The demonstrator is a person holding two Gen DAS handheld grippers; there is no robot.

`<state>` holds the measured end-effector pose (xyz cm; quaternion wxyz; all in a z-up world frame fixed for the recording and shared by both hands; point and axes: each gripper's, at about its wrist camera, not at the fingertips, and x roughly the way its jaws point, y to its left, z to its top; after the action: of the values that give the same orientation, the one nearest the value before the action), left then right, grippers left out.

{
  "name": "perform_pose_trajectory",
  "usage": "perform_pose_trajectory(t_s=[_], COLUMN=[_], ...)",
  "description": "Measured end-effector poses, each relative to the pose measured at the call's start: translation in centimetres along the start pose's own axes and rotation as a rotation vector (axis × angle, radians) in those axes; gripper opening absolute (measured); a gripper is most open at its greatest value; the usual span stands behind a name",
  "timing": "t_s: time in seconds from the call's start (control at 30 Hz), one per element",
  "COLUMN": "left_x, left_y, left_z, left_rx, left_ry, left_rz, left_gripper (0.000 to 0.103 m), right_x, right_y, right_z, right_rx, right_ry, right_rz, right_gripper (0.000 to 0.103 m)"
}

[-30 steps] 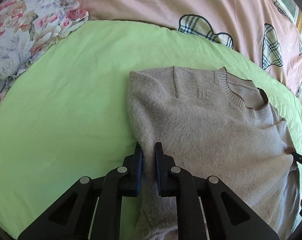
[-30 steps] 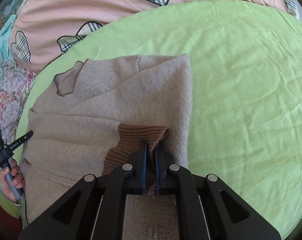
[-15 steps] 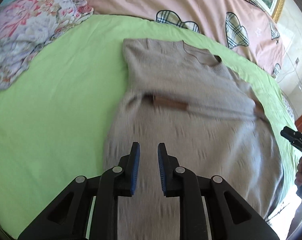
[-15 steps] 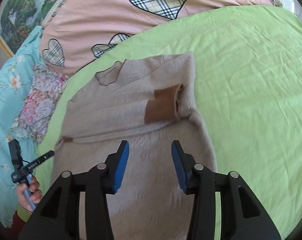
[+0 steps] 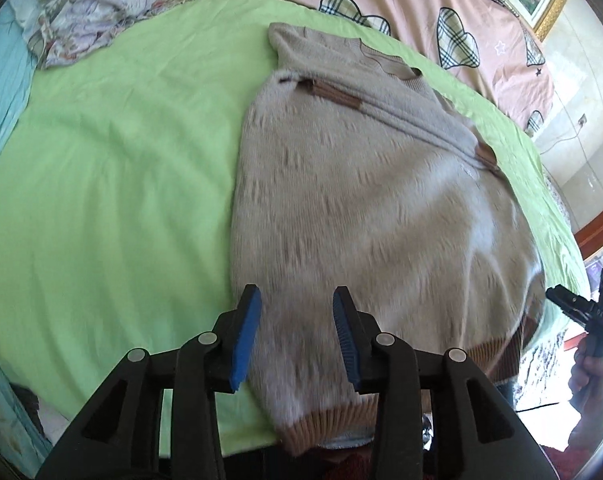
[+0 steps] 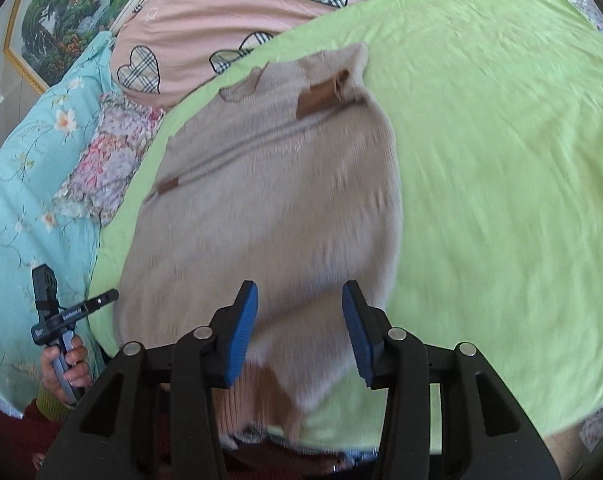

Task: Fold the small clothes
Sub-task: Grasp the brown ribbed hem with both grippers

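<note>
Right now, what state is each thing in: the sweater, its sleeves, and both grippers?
Sweater: flat on the green sheet, hem toward the cameras, not yet folded in half.
Sleeves: folded across the chest, brown cuffs showing.
Left gripper: open, just been opening, holding nothing.
Right gripper: open, holding nothing.

The left gripper (image 5: pixel 296 334) and right gripper (image 6: pixel 300 330) pointed steeply downward, jaws apart and empty, the left's having just been opening.

A home bedroom: green bedsheet (image 5: pixel 101 200), heart-print quilt (image 6: pixel 221 8), framed painting (image 6: pixel 57 28).
</note>
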<state>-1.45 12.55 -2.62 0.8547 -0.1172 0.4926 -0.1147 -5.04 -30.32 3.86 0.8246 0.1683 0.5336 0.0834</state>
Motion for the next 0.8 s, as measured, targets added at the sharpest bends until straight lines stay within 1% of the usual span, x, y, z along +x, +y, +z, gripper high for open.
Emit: perform_pose_trajectory(t_s=[0.13, 0.23, 0.37, 0.4, 0.5, 0.57, 0.67, 0.73, 0.8], left_x=[-0.5, -0.6, -0.7, -0.9, -1.5, -0.9, 0.4, 1.1, 1.9], left_y=[-0.2, -0.6, -0.8, -0.5, 1.0, 1.9, 2.5, 2.0, 1.0], left_z=[-2.4, -3.7, -4.9, -5.1, -5.9, -6.5, -7.0, -7.1, -7.0], left_rx=[0.01, 0.033, 0.041, 0.037, -0.015, -0.054, -0.099, -0.094, -0.065], left_ry=[0.018, 0.023, 0.042, 0.045, 0.055, 0.084, 0.111, 0.12, 0.132], left_rz=[-0.031, -0.035, -0.039, -0.038, -0.033, -0.037, -0.073, -0.096, -0.104], left_gripper=[0.039, 0.039, 0.04, 0.041, 0.041, 0.041, 0.04, 0.04, 0.039], right_x=[-0.7, -0.6, 0.8, 1.0, 1.2, 1.3, 1.4, 1.7, 2.3], right_y=[-1.3, -1.4, -1.0, -0.8, -0.3, -0.5, -0.6, -0.5, 0.0], right_z=[-2.6, -3.6, -3.7, -3.8, -4.2, -4.3, -4.4, -4.3, -4.2], right_rx=[0.024, 0.032, 0.024, 0.021, -0.001, 0.002, 0.01, 0.008, -0.006], right_ry=[0.027, 0.033, 0.047, 0.051, 0.045, 0.046, 0.045, 0.044, 0.049], right_rz=[0.009, 0.043, 0.089, 0.089, 0.088, 0.099, 0.11, 0.11, 0.107], right_gripper=[0.045, 0.045, 0.045, 0.045, 0.045, 0.045, 0.045, 0.045, 0.045])
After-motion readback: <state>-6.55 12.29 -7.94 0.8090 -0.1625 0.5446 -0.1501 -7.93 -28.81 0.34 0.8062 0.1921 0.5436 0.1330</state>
